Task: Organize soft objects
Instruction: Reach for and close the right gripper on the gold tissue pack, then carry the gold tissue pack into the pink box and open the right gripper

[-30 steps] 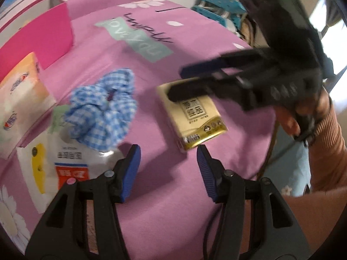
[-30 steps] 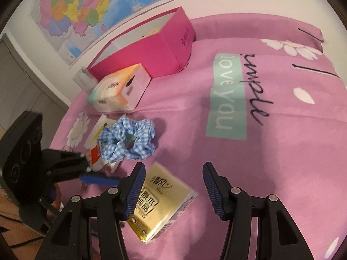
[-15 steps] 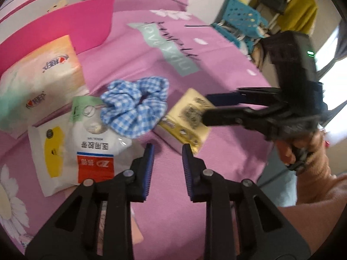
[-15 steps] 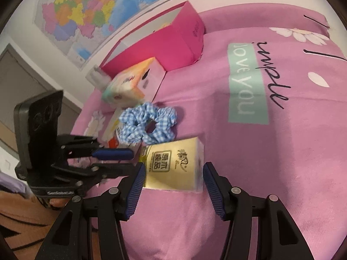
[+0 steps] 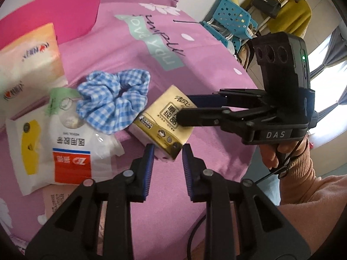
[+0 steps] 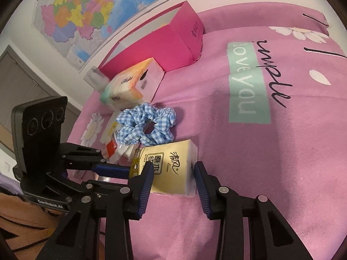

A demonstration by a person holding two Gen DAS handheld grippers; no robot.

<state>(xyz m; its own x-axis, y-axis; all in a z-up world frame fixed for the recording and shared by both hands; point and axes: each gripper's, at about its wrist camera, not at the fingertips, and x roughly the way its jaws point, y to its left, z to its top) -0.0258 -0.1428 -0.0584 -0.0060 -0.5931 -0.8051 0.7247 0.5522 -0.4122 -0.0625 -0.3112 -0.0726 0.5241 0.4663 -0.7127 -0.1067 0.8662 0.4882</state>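
A gold tissue pack (image 6: pixel 171 169) sits between the fingers of my right gripper (image 6: pixel 173 173), which is shut on it; it also shows in the left wrist view (image 5: pixel 164 121). My left gripper (image 5: pixel 168 153) is partly open and empty, its tips just in front of the pack's near corner. A blue checked scrunchie (image 5: pixel 115 99) lies just left of the pack, also in the right wrist view (image 6: pixel 147 125). A white medical packet (image 5: pixel 65 143) lies under the scrunchie's edge. An orange-and-white tissue pack (image 5: pixel 28 58) lies further left.
An open pink box (image 6: pixel 164 43) stands at the back by the wall. The pink bedspread (image 6: pixel 271 151) has a green text patch. A blue plastic basket (image 5: pixel 229 21) stands beyond the bed's far edge. A map hangs on the wall (image 6: pixel 97 10).
My right gripper closed on the gold tissue pack and tilted it up. My left gripper narrowed, then reopened somewhat, and came up to the pack's corner.
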